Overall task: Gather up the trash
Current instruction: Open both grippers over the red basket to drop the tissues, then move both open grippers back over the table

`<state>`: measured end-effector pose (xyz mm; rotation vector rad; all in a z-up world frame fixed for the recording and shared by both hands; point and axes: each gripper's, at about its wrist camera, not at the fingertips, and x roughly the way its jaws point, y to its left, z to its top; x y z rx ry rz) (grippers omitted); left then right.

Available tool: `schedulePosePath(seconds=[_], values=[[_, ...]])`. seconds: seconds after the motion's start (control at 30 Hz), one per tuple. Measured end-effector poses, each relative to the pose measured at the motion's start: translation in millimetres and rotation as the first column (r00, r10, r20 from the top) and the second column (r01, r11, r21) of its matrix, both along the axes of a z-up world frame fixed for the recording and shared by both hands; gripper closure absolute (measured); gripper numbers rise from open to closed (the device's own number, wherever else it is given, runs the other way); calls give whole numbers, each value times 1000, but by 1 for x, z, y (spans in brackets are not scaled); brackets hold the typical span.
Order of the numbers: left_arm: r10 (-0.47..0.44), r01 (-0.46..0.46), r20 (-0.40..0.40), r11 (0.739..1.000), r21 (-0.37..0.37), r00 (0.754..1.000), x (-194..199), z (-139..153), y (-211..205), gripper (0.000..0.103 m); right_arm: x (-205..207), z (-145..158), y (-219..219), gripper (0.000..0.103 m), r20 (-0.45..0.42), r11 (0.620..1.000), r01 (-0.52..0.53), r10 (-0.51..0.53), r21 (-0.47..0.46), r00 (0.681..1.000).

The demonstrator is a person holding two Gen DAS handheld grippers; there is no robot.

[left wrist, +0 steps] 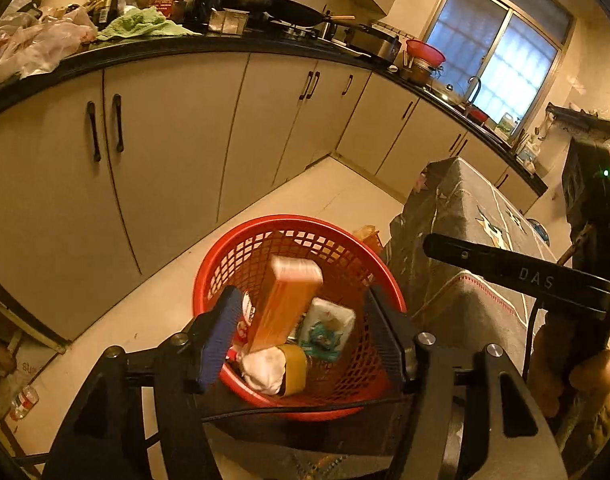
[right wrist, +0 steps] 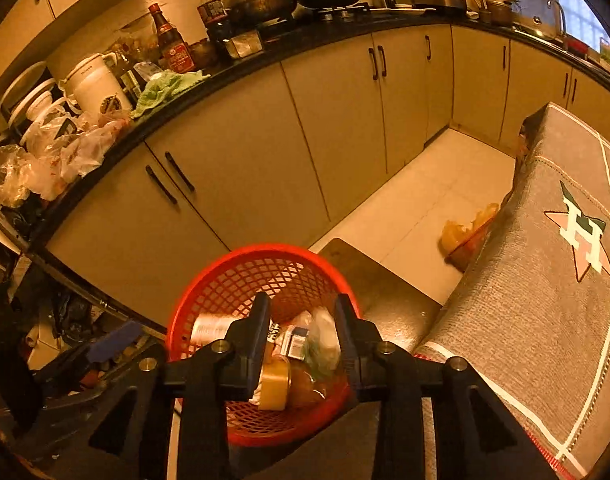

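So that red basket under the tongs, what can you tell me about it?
The red basket is round, seemingly plastic, with lattice walls and a solid rim. It stands upright beside the cloth-covered table; what it stands on is unclear. It holds trash: an orange box caught tilted and blurred, a tape roll, white crumpled paper and small packets. Neither pair of tongs touches it.
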<state>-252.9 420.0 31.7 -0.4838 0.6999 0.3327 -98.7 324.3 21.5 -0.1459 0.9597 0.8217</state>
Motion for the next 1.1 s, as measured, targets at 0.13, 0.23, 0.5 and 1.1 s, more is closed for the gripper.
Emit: schedulePosePath(seconds=[0.13, 0.23, 0.5, 1.1], values=[[14, -15, 28, 999, 29, 1000, -19, 20, -3, 40, -5, 6, -27, 63, 5, 1000, 18, -18, 3, 1000], [45, -51, 60, 994, 97, 997, -43, 45, -4, 40, -14, 14, -47, 60, 24, 999, 36, -36, 13, 999], [250, -286, 144, 891, 352, 958, -115, 130, 2, 27, -43, 41, -110, 53, 54, 995, 60, -64, 82, 996], [17, -39, 67, 943, 331, 998, -51, 138, -156, 22, -80, 66, -332, 37, 122, 941, 301, -320, 153, 939]])
